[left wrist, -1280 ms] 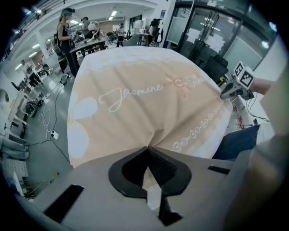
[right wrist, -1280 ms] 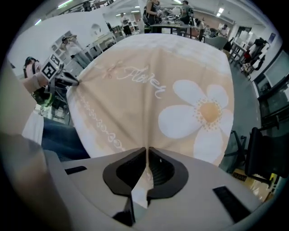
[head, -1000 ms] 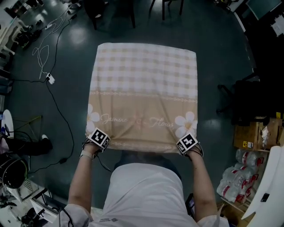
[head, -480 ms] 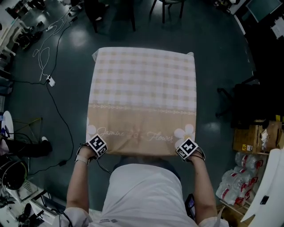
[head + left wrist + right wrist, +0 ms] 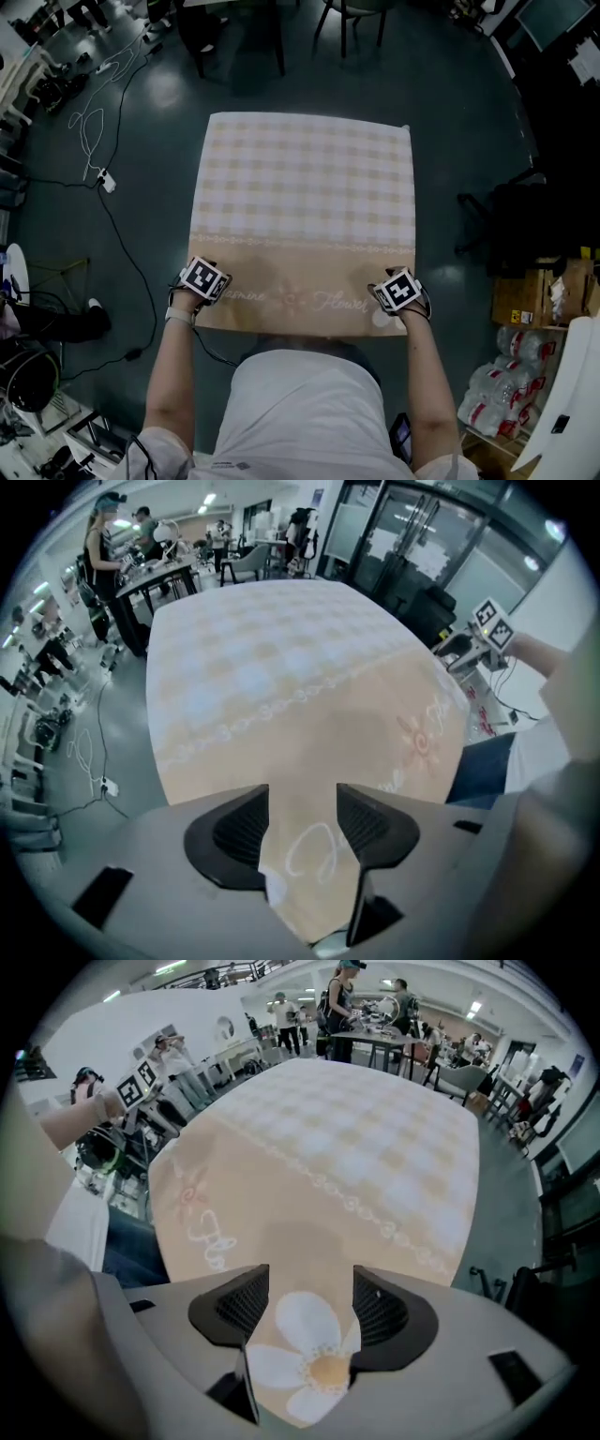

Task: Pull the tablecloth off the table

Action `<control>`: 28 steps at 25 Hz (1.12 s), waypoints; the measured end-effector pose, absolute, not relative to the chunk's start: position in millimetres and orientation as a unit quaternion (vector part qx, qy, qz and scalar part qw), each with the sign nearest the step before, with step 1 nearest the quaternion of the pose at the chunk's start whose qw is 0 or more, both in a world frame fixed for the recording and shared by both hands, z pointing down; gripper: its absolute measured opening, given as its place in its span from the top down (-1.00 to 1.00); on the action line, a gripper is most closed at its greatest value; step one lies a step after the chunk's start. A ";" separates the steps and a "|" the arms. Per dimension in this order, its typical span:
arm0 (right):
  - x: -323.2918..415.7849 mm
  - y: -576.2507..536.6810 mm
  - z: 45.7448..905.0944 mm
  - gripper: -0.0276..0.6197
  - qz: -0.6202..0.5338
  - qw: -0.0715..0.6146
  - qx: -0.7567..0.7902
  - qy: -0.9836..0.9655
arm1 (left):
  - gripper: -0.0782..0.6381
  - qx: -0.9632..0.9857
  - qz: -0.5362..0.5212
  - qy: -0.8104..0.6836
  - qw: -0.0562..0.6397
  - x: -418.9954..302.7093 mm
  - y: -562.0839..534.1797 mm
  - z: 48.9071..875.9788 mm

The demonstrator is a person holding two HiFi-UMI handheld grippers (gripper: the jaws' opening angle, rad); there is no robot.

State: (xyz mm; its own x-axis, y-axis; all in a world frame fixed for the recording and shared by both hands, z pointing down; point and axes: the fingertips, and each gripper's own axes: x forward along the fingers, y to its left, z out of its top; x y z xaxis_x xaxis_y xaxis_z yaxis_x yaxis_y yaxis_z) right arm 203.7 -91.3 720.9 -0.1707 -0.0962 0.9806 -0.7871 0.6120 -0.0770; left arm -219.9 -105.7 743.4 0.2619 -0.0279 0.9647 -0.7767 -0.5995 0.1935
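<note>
The checked tablecloth (image 5: 305,206) lies spread flat, hiding the table under it, with its tan border toward the person. The left gripper (image 5: 302,822) and right gripper (image 5: 309,1307) sit at its near corners. Their jaws are opening, wide apart, with the cloth's edge lying loose between them.

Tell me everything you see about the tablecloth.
The tablecloth is soft fabric, with pale checked squares on the far part and a plain beige band with white flowers and script lettering near the person. It lies spread flat. Its near corners sit between the jaws of the left gripper and the right gripper, both opening, not clamping it.
</note>
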 end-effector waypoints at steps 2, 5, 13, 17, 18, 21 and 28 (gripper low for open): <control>206.3 -102.0 729.0 0.15 0.301 0.559 0.336 -0.696 | 0.18 0.713 0.541 -0.292 0.337 -215.3 -111.7 753.5; 207.9 -105.0 745.9 0.15 0.308 0.566 0.342 -0.684 | 0.16 0.709 0.545 -0.300 0.332 -209.5 -110.1 769.2; 206.3 -100.5 760.7 0.15 0.312 0.563 0.354 -0.679 | 0.19 0.712 0.503 -0.371 0.320 -211.8 -117.4 769.7; 202.0 -91.7 760.3 0.21 0.311 0.572 0.343 -0.677 | 0.36 0.703 0.504 -0.368 0.341 -209.2 -108.3 771.9; 200.9 -89.6 759.4 0.24 0.309 0.571 0.342 -0.679 | 0.39 0.702 0.505 -0.367 0.343 -208.4 -105.4 772.8; 198.3 -75.0 759.1 0.36 0.304 0.573 0.335 -0.683 | 0.49 0.699 0.511 -0.360 0.348 -207.7 -89.9 772.7; 191.7 -18.8 759.0 0.65 0.293 0.614 0.266 -0.683 | 0.62 0.674 0.550 -0.290 0.400 -207.9 -17.3 772.4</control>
